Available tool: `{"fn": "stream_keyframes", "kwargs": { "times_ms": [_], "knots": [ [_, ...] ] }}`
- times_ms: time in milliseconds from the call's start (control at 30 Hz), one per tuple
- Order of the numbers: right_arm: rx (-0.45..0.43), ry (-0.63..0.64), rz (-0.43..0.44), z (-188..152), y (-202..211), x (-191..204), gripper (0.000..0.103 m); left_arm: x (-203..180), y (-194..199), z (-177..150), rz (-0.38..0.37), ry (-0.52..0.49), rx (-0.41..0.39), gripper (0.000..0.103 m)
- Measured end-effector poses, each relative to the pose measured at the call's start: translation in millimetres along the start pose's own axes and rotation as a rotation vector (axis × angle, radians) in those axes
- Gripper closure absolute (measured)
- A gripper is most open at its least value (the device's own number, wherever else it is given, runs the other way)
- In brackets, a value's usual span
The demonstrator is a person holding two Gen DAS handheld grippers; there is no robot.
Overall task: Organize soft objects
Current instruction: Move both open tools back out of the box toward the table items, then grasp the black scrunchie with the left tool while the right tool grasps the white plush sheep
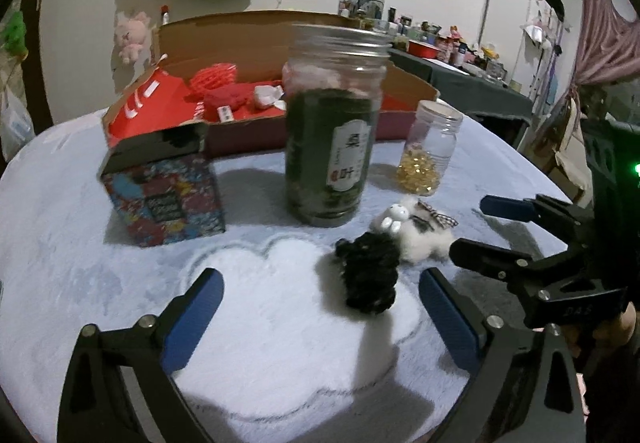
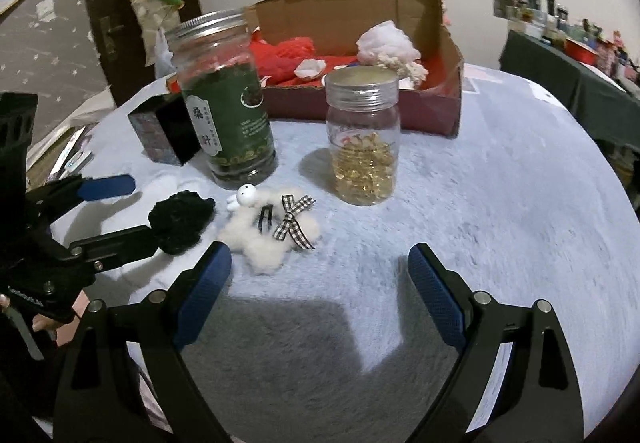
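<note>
Fuzzy black scrunchie (image 1: 370, 271), white fluffy bunny clip (image 1: 416, 233) with gingham bow

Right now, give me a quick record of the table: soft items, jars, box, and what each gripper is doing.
black fuzzy item: on the blanket, between the open fingers of the left gripper
white plush with checked bow: lying beside the black item, in front of the jars
tall jar: green contents, lid on
small jar: yellow capsules, lid on
cardboard box: open, red and white soft things inside
right gripper: open, empty
</note>
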State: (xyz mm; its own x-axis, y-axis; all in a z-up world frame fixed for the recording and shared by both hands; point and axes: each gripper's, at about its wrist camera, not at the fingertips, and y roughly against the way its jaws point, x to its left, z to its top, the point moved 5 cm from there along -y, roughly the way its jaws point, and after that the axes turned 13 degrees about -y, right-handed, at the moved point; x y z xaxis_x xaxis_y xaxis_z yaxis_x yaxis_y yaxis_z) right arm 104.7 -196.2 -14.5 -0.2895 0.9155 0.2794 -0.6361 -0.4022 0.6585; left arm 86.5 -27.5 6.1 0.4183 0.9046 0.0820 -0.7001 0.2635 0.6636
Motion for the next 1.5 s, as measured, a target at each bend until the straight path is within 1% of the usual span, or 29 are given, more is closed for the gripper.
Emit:
{"fn": "stream_keyframes", "kwargs": {
  "times_ms": [67,133,200,233,267,300,333,367,400,433,467,500,600,667,800,833,1000,1100,1167,1267,1333,1367,1433,1500],
  "knots": [
    [0.014,0.011,0.021,1,-3,2,0.012,-2,-4,3,0.004,-0.022,0.007,0.008],
    [0.029,0.029,0.042,4,-8,7,0.012,-2,-8,5,0.001,-0.030,0.014,0.015],
    [0.041,0.060,0.040,5,-14,12,0.013,-1,-14,6,-0.014,-0.031,0.030,0.024],
    [0.048,0.071,0.042,5,-16,14,0.015,0,-16,6,-0.018,-0.030,0.035,0.026],
    [0.057,0.080,0.048,6,-19,15,0.018,1,-18,6,-0.026,-0.029,0.040,0.030],
    [0.066,0.089,0.052,6,-22,18,0.019,1,-20,6,-0.032,-0.030,0.043,0.035],
    [0.075,0.102,0.052,7,-25,20,0.020,1,-22,7,-0.044,-0.032,0.048,0.037],
    [0.080,0.112,0.049,7,-27,22,0.025,1,-24,8,-0.058,-0.034,0.048,0.043],
    [0.086,0.126,0.045,8,-30,25,0.028,-1,-25,9,-0.089,-0.036,0.046,0.054],
    [0.087,0.134,0.049,8,-31,27,0.036,-2,-25,9,-0.113,-0.038,0.045,0.059],
    [0.087,0.138,0.056,7,-31,28,0.047,-4,-26,10,-0.137,-0.040,0.045,0.068],
    [0.087,0.143,0.060,7,-31,30,0.052,-6,-27,10,-0.158,-0.045,0.044,0.073],
    [0.069,0.127,0.082,6,-28,30,0.059,-8,-26,12,-0.172,-0.059,0.038,0.076],
    [0.062,0.095,0.094,6,-25,28,0.064,-5,-23,14,-0.184,-0.048,0.036,0.077],
    [0.034,0.058,0.119,10,-9,30,0.074,7,-14,22,-0.158,-0.051,0.024,0.077],
    [0.027,0.054,0.122,11,-6,31,0.084,9,-12,24,-0.156,-0.054,0.017,0.077],
    [0.033,0.021,0.139,13,-4,31,0.087,13,-4,29,-0.133,-0.083,0.000,0.077],
    [0.057,-0.038,0.198,14,-3,28,0.088,12,-2,26,-0.134,-0.099,0.006,0.077],
    [0.067,-0.058,0.206,12,-3,25,0.088,14,-4,23,-0.120,-0.112,0.019,0.077],
    [0.076,-0.049,0.164,7,-6,21,0.085,18,-12,15,-0.099,-0.118,0.054,0.076],
    [0.058,-0.027,0.129,6,-4,22,0.084,19,-16,10,-0.090,-0.111,0.067,0.075],
    [0.049,-0.007,0.107,5,-4,24,0.084,19,-16,9,-0.089,-0.108,0.072,0.072],
    [0.028,0.052,0.035,4,-3,28,0.083,20,-18,6,-0.088,-0.105,0.074,0.064],
    [0.017,0.087,-0.013,3,-5,30,0.082,20,-18,5,-0.084,-0.110,0.070,0.053]
  ]
}}
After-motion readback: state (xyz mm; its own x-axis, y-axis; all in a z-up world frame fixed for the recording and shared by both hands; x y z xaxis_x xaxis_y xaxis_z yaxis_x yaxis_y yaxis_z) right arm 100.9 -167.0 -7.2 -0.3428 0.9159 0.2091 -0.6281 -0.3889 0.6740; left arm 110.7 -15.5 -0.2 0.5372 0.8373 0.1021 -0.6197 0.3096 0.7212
